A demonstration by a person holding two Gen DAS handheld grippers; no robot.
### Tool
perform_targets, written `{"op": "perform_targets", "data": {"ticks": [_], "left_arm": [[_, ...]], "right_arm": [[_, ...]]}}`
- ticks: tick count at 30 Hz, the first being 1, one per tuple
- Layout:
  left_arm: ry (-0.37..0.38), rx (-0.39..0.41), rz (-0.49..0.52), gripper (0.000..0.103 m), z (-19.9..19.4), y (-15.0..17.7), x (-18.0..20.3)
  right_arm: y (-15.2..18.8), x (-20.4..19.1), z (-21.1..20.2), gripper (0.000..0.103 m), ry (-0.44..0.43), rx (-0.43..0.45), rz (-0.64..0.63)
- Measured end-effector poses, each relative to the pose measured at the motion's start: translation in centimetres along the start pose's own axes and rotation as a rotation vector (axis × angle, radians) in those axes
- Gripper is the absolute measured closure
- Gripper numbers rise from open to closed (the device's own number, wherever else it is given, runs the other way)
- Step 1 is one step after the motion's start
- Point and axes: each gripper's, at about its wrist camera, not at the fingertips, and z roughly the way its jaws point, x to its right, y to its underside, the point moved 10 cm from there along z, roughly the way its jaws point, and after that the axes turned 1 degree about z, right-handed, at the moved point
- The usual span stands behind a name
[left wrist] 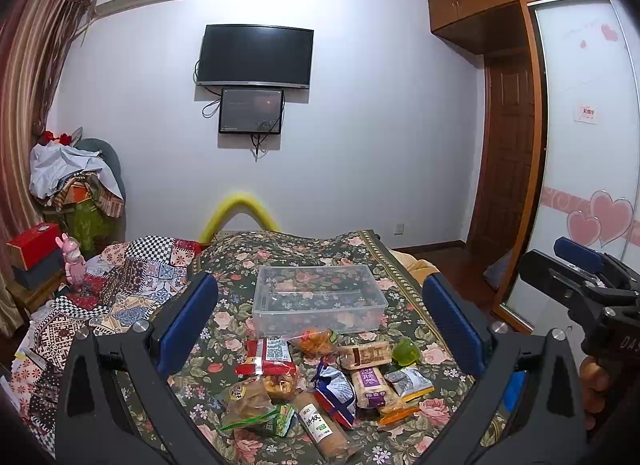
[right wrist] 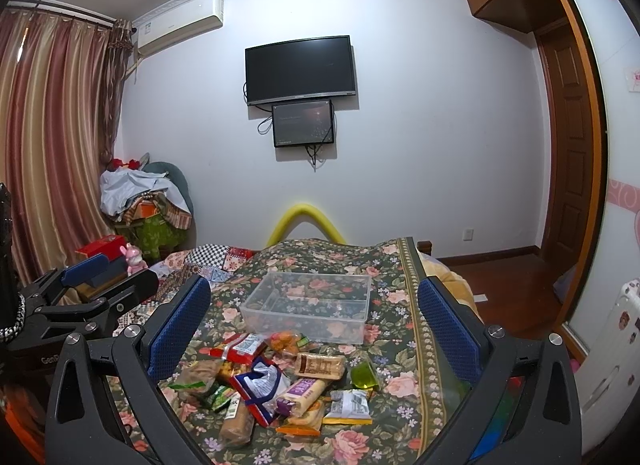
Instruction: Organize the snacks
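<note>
A clear plastic bin (left wrist: 320, 299) (right wrist: 306, 307) stands with nothing in it on the floral bedspread (left wrist: 280, 253) (right wrist: 384, 353). In front of it lies a pile of several snack packets, among them a red packet (left wrist: 266, 357) (right wrist: 240, 346), a blue-white bag (left wrist: 335, 391) (right wrist: 260, 383), a purple-labelled pack (left wrist: 372, 385) (right wrist: 302, 391), a brown biscuit pack (left wrist: 365, 355) (right wrist: 320, 365) and a green jelly pouch (left wrist: 406, 351) (right wrist: 363, 375). My left gripper (left wrist: 320, 325) hovers open above the pile. My right gripper (right wrist: 314, 327) is open too, with nothing between its fingers.
The other gripper shows at each view's edge (left wrist: 584, 285) (right wrist: 80, 297). A patchwork quilt (left wrist: 132, 289) lies left on the bed. A TV (left wrist: 256, 55) hangs on the far wall. A wardrobe (left wrist: 580, 125) and door stand right, a cluttered chair (left wrist: 76, 185) left.
</note>
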Motion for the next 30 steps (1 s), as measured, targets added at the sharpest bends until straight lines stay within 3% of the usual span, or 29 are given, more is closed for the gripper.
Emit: {"op": "perform_targets", "data": {"ticks": [19, 23, 27, 30], "left_arm": [[-0.015, -0.035, -0.004, 0.0, 1.7, 1.5, -1.0], [-0.005, -0.08, -0.001, 0.0, 3.2, 2.8, -2.0], [-0.025, -0.162, 0.007, 0.015, 5.1, 5.1, -3.4], [-0.032, -0.237, -0.004, 0.016, 6.7, 7.4, -4.8]], "right_arm": [[1.1, 0.5, 1.3, 0.0, 0.006, -0.05, 0.006], [2.5, 1.0, 2.4, 0.0, 0.013, -0.096, 0.01], [4.5, 2.1, 3.8, 0.0, 0.026, -0.165, 0.019], [6.0, 3.1, 4.9, 0.0, 0.032, -0.229, 0.029]]}}
